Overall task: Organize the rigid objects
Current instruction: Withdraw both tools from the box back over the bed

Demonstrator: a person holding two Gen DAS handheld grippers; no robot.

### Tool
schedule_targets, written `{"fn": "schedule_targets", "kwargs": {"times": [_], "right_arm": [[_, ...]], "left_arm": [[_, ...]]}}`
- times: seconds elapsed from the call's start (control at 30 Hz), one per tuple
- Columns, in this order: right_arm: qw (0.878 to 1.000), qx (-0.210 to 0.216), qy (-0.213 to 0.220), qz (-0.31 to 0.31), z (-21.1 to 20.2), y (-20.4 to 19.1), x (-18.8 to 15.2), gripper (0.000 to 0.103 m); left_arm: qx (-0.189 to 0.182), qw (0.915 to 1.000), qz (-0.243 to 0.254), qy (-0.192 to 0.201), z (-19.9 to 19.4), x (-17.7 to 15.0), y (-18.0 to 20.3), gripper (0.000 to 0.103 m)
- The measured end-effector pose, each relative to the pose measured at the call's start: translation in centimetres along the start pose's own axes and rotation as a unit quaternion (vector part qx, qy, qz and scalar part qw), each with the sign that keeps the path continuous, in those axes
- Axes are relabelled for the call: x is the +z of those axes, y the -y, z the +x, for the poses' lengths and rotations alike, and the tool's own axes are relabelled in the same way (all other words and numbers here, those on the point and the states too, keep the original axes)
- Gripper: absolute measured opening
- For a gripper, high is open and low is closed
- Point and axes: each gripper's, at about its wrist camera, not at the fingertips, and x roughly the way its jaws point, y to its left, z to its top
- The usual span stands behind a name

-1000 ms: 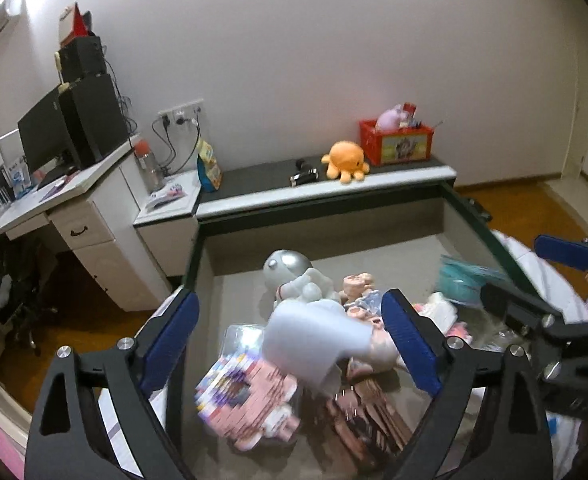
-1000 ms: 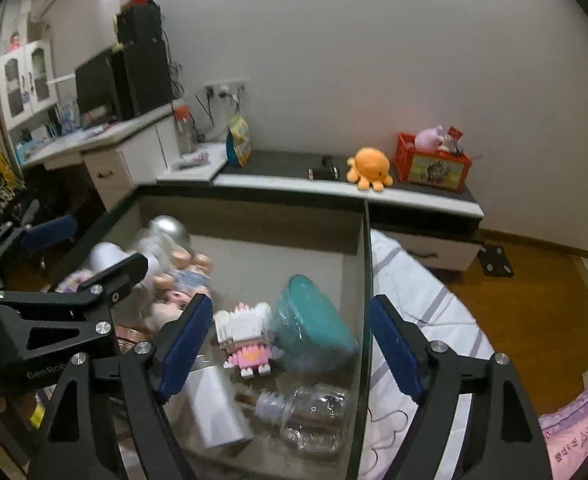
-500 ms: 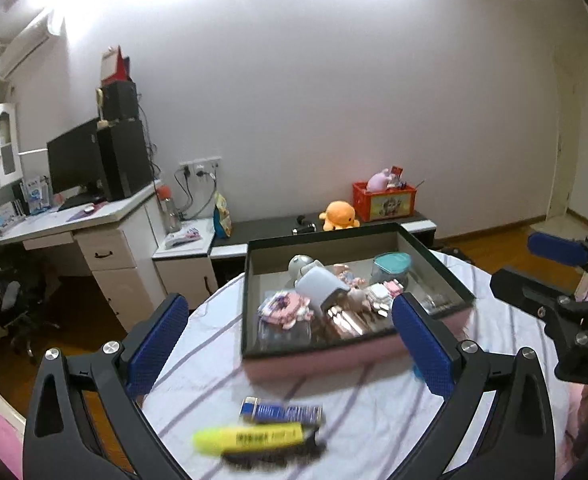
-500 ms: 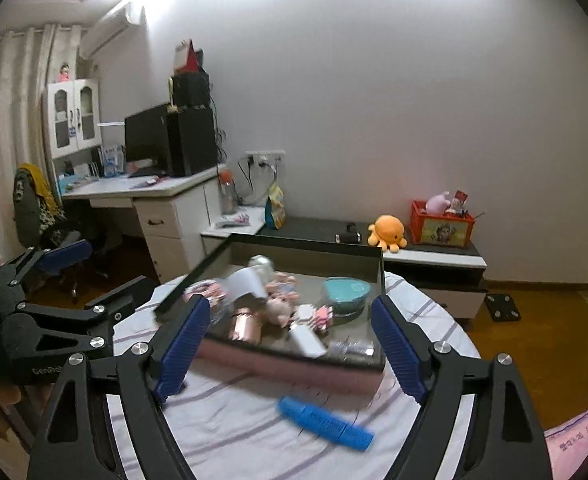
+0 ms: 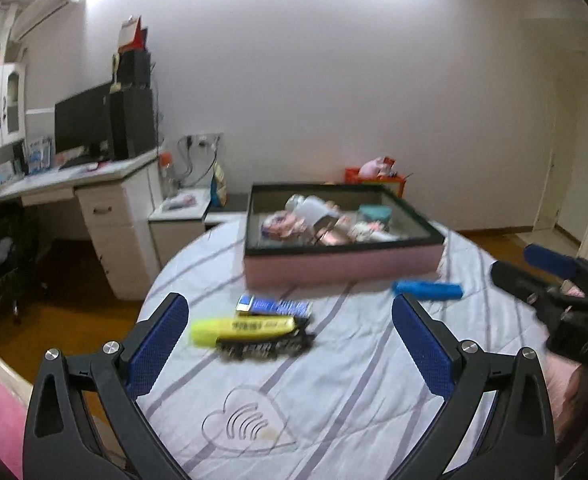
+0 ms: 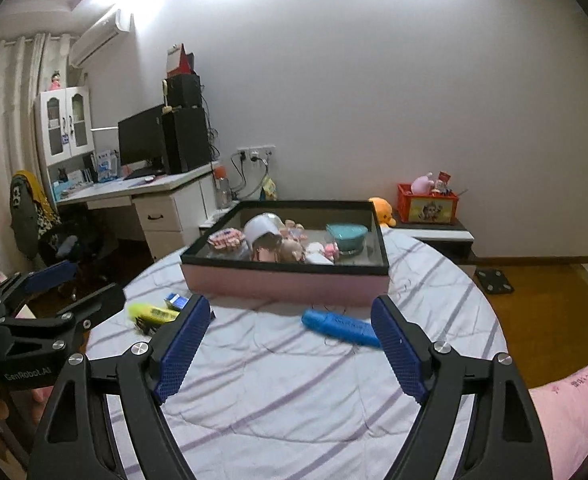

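Note:
A pink box with a black rim (image 5: 342,268) (image 6: 285,280) stands at the far side of the round table and holds several toys, a white cup (image 6: 259,228) and a teal lid (image 6: 346,236). On the cloth in front of it lie a yellow tube (image 5: 245,328) (image 6: 153,312), a blue-and-white pack (image 5: 273,306) (image 6: 175,302), a black item (image 5: 265,346) and a blue bar (image 5: 428,290) (image 6: 340,326). My left gripper (image 5: 289,340) (image 6: 81,286) hovers open behind the yellow tube. Behind the blue bar, my right gripper (image 6: 289,344) (image 5: 522,268) is open. Neither holds anything.
The table wears a striped lilac cloth (image 5: 334,400) with its edge curving close on the left. A white desk (image 6: 165,208) with a monitor stands left, a low cabinet (image 6: 438,236) with an orange crate behind. Pink fabric (image 6: 574,400) lies at the right.
Both grippers have drawn back from right over the box to the near side of the table. The box now sits farther off and the loose items on the cloth have come into view.

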Motion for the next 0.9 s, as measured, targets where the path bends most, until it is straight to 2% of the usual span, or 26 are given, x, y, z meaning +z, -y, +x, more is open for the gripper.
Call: {"fn": "schedule_targets", "kwargs": {"times": [0.2, 0.37, 0.43, 0.6, 0.77, 0.9], "right_arm": [[0.999, -0.013, -0.03, 0.014, 1.2, 1.3, -1.5, 0.084], [0.997, -0.029, -0.066, 0.021, 3.4, 2.5, -2.4, 0.084], [0.996, -0.032, -0.076, 0.026, 4.2, 3.0, -2.7, 0.084], [0.994, -0.039, -0.095, 0.038, 5.9, 4.6, -3.3, 0.084], [0.993, -0.035, -0.104, 0.041, 7.1, 5.5, -3.3, 0.084], [0.992, -0.033, -0.113, 0.04, 7.9, 6.0, -3.3, 0.084]], "left_arm": [[0.018, 0.9957, -0.031, -0.086, 4.1, -2.8, -2.7, 0.103], [-0.004, 0.9904, -0.072, -0.118, 6.9, -4.0, -3.8, 0.103], [-0.002, 0.9859, -0.088, -0.142, 8.3, -4.3, -3.9, 0.103], [-0.009, 0.9812, -0.128, -0.144, 9.9, -3.8, -2.4, 0.103], [0.046, 0.9719, -0.15, -0.175, 12.4, -3.2, -1.9, 0.103], [0.06, 0.9708, -0.142, -0.184, 13.4, -2.8, -1.9, 0.102]]}}
